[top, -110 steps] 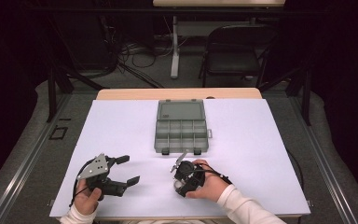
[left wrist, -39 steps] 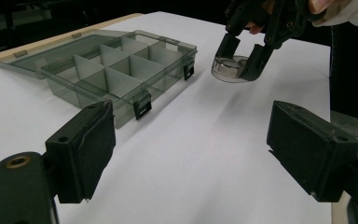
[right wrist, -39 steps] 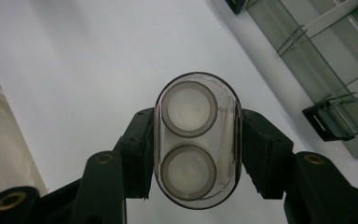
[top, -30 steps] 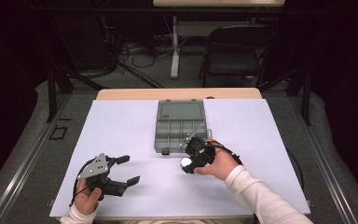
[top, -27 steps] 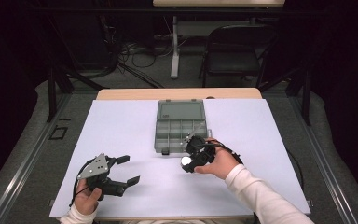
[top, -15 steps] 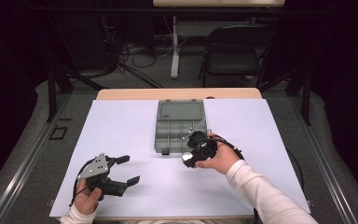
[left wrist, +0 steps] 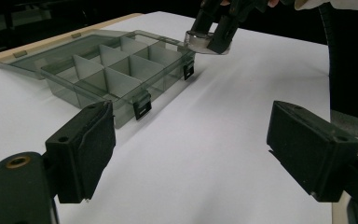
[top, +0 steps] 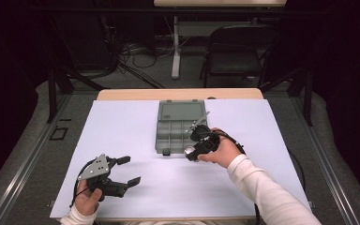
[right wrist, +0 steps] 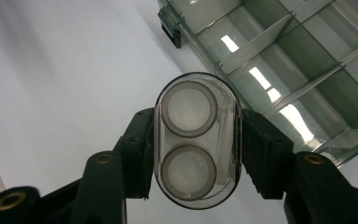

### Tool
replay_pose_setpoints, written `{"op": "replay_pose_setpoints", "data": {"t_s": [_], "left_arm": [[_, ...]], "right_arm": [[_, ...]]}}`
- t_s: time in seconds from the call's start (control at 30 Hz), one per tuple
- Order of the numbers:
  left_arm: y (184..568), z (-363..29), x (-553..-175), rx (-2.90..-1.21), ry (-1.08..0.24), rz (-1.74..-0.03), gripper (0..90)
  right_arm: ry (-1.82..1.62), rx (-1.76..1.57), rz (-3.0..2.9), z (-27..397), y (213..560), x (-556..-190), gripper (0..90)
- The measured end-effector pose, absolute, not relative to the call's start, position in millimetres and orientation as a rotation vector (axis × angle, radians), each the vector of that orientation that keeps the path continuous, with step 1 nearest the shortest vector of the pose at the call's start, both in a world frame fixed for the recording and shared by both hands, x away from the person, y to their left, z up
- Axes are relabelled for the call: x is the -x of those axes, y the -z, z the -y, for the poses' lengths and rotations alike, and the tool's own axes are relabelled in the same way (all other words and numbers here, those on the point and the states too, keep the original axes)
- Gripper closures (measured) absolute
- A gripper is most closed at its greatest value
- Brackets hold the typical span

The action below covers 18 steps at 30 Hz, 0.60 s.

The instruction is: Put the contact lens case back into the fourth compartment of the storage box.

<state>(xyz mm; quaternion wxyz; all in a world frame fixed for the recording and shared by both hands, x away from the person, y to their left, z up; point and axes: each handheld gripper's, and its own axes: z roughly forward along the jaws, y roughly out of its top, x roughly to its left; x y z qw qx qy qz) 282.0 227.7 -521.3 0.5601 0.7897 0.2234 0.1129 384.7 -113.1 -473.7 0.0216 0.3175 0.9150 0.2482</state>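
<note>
A clear oval case [right wrist: 197,140] with two round wells sits between the black jaws of my right gripper [right wrist: 197,154], which is shut on it. From above, the right gripper [top: 197,146] hovers at the near right corner of the open grey compartment box [top: 168,136]. In the left gripper view the case [left wrist: 206,42] hangs just past the box's [left wrist: 112,70] front corner. My left gripper [top: 127,170] rests at the table's front left, its jaws wide apart with nothing between them; its pads [left wrist: 86,154] frame bare white table.
The box's lid [top: 182,111] lies flat behind it, toward the table's far edge. A white sheet [top: 122,136] covers the table top. A dark chair [top: 236,58] and cables stand beyond the far edge. A sleeved forearm [top: 267,192] crosses the front right.
My right gripper has carried the clear case away from the front edge toward the box's near right corner. The left gripper has stayed put.
</note>
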Motion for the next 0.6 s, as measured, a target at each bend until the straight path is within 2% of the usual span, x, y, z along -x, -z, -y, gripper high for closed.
{"op": "replay_pose_setpoints", "data": {"t_s": [0.6], "left_arm": [[521.3, -227.6, -282.2, -1.863, -0.265, -0.525, 16.0]], "right_arm": [[-0.771, -1.016, -2.78, 116.4, 466.9, -407.8, 49.0]]}}
